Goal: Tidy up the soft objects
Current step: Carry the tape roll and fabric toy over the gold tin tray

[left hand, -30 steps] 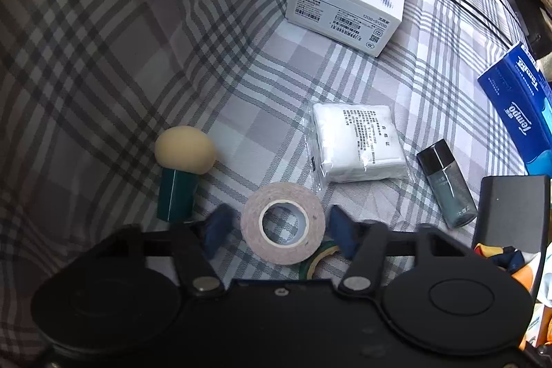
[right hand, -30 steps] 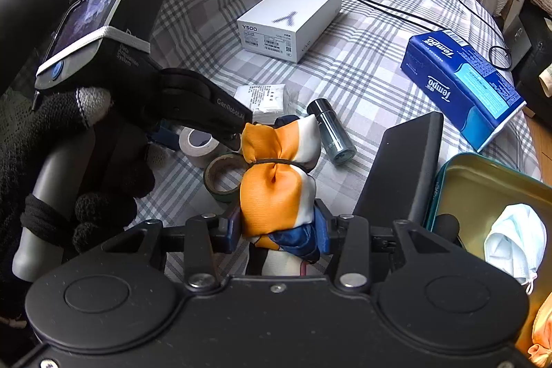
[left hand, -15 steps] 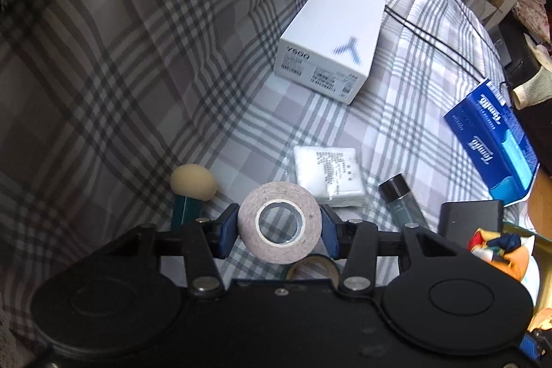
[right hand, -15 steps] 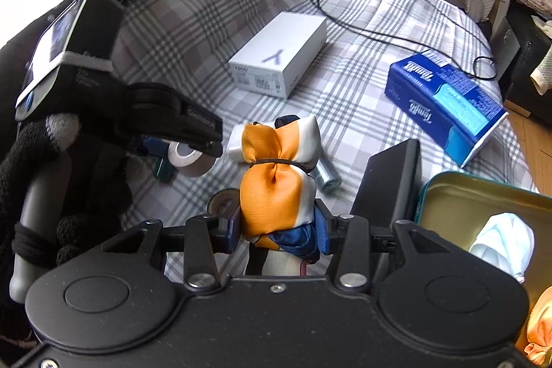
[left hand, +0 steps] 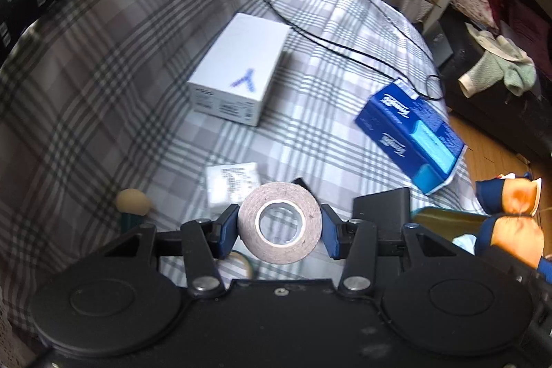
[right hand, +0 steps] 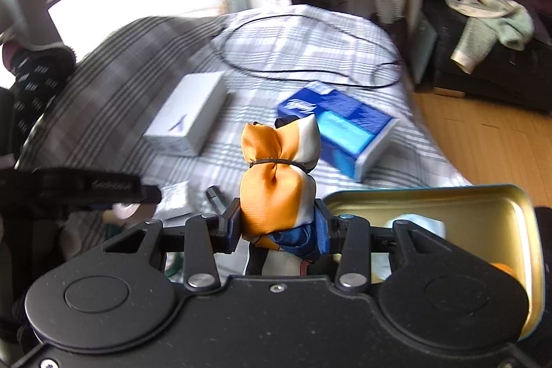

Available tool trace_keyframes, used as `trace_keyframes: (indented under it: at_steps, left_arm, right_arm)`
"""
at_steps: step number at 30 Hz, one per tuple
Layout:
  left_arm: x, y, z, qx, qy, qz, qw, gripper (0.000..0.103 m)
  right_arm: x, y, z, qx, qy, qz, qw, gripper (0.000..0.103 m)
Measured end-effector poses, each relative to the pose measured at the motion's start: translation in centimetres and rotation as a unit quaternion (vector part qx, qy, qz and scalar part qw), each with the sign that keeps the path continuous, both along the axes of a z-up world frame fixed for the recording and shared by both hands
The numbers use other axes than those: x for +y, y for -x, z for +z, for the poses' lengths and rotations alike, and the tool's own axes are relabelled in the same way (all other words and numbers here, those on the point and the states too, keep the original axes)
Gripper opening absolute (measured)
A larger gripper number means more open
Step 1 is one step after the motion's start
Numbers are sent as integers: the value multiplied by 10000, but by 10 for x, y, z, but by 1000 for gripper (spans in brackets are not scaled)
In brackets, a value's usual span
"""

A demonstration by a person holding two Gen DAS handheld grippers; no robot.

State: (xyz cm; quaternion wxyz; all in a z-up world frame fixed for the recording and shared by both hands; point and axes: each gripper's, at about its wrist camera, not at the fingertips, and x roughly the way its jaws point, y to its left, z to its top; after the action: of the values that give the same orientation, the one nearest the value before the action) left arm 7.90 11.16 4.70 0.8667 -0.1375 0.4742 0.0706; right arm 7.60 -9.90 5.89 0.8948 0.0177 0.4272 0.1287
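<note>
Left claw (left hand: 279,231): clamped on a roll of tape (left hand: 278,223), blue pads pressing both sides, roll's hole facing the camera, lifted clear of the bed.
Right claw (right hand: 278,226): clamped on an orange-and-blue scarf bundle (right hand: 276,188), tied at the waist with a dark band, standing upright between the pads.
Same bundle from the left wrist: at far right edge (left hand: 510,219), held above the gold-lined tin.
Below left claw: second tape roll (left hand: 241,261), dark-edged, mostly hidden behind the pads.
Left of claw: beige sponge on a green base (left hand: 132,206), upright on the bed.
Behind the tape: white packet with printed label (left hand: 234,185), flat; black power bank (left hand: 383,206) just to the right.
Farther out: white box marked Y (left hand: 241,71); blue tissue pack (left hand: 410,130) well to its right; black cable (left hand: 345,47) looped beyond both.
Surface: bed with grey plaid cover (left hand: 103,92).
Tin (right hand: 483,206): open, right of the right claw, pale blue face mask (right hand: 417,226) inside.
Person: dark patterned sleeve (right hand: 34,75) at left, blurred.
</note>
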Motion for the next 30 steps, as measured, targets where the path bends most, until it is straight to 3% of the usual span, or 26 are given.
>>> trace_keyframes:
  at_steps: [6,15,19,30]
  left_arm:
    - [-35,2,7,-57,-41,-419,9991,46]
    - [-97,6,1,-24,-158,-1201,9926,46]
    - [-125,11,-7,68,-178,-1551,9877,46]
    - [-180,14,-28,157,-441,-2225,9738,46]
  right_arm:
    - [-61,-7,4,249,-164,-1290,9912,43]
    - [-132,-2,-6,479,-377,-2909,9548,43]
    - [-147,1,-8,538,-731,-3169,9441,43]
    - [-144,0,-10,562,-642,-3102,9468,43]
